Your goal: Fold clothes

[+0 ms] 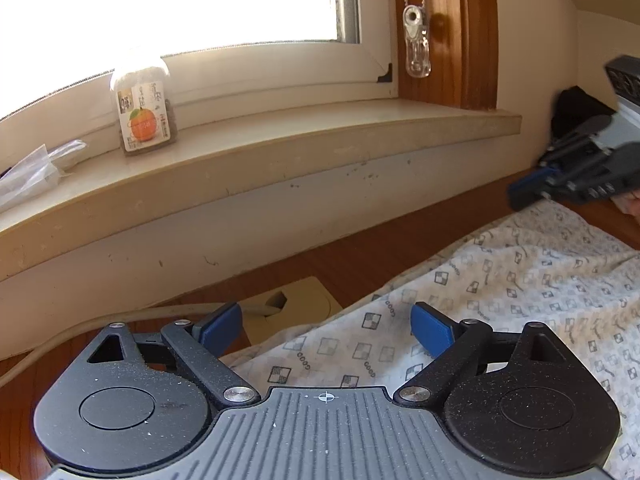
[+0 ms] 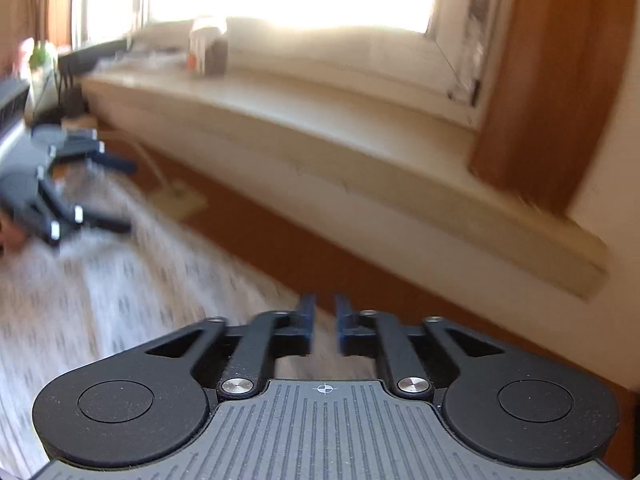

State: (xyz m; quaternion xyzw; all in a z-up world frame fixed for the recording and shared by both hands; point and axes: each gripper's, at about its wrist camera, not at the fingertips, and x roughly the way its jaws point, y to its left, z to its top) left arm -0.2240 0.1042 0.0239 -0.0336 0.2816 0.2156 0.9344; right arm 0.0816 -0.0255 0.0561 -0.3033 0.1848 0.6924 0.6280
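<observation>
Your left tongs (image 1: 326,326) stand wide apart with nothing between their blue pads, hovering over the near left edge of the garment (image 1: 500,292), a white cloth printed with small checked squares. It lies spread on the wooden table (image 1: 352,264), reaching from near you out to the far right. Your right tongs (image 2: 325,326) have their fingers slightly apart, a narrow gap showing and no cloth in it; they sit over the garment's far right edge, close to the bare wood. That view is blurred. Beyond the table a pale windowsill (image 1: 280,148) runs along the far side, carrying a clear jar (image 1: 146,112) with an orange on its label and some crinkled plastic wrap (image 1: 32,172) at far left. A beige cable outlet (image 1: 296,304) with its cord (image 1: 100,320) sits on the table just left of the cloth, near your left tongs. A clear clip (image 1: 417,40) hangs by the wooden window frame (image 1: 448,32)
</observation>
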